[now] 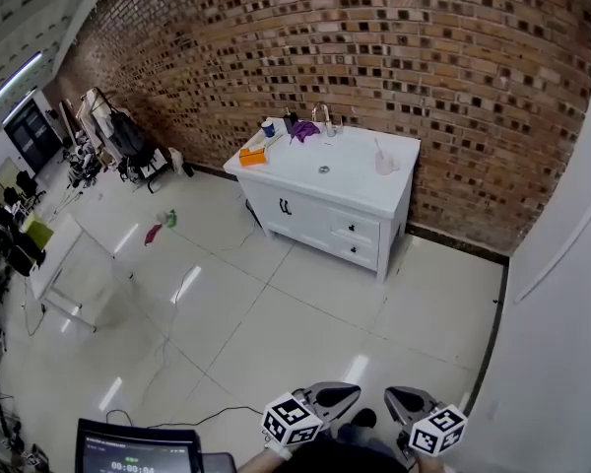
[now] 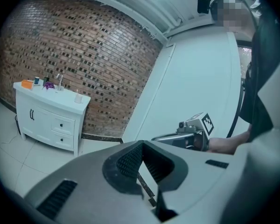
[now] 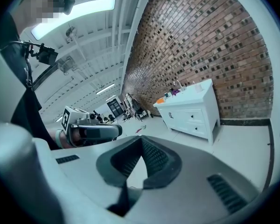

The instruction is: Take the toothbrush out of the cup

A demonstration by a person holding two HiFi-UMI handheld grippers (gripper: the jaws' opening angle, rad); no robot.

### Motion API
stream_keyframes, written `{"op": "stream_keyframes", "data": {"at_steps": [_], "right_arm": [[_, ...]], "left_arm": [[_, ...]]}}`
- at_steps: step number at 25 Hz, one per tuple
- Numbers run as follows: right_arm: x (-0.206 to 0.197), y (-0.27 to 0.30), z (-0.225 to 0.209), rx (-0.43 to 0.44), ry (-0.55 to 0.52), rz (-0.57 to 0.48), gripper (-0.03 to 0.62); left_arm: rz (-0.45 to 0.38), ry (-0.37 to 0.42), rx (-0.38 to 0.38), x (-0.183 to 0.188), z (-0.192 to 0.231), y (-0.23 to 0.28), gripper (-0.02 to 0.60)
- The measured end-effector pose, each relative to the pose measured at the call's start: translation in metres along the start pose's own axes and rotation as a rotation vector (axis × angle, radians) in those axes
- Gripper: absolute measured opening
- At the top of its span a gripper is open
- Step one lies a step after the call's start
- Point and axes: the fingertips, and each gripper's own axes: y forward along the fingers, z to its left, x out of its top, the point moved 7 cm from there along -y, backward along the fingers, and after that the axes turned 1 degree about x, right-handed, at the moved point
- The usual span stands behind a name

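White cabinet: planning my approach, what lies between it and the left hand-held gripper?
Head view: only bare floor tiles between white cabinet and left hand-held gripper.

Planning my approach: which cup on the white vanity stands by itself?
The pale pink translucent cup near the white vanity's right end; the small blue cup sits near an orange box at the back left.

White desk [image 1: 360,183] carries orange box [image 1: 252,156], blue cup [image 1: 268,127], purple cloth [image 1: 303,129], faucet [image 1: 324,118]; pale cup [image 1: 386,164] at right end, perhaps holding toothbrush [image 1: 378,149].
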Motion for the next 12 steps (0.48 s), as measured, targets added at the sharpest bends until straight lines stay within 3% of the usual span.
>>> {"op": "stream_keyframes", "data": {"at_steps": [12], "right_arm": [[0.001,-0.006,-0.023,-0.044,0.026,0.014,-0.012]], "left_arm": [[0.019,-0.03,0.001,-0.003,0.013,0.006,0.006]]}}
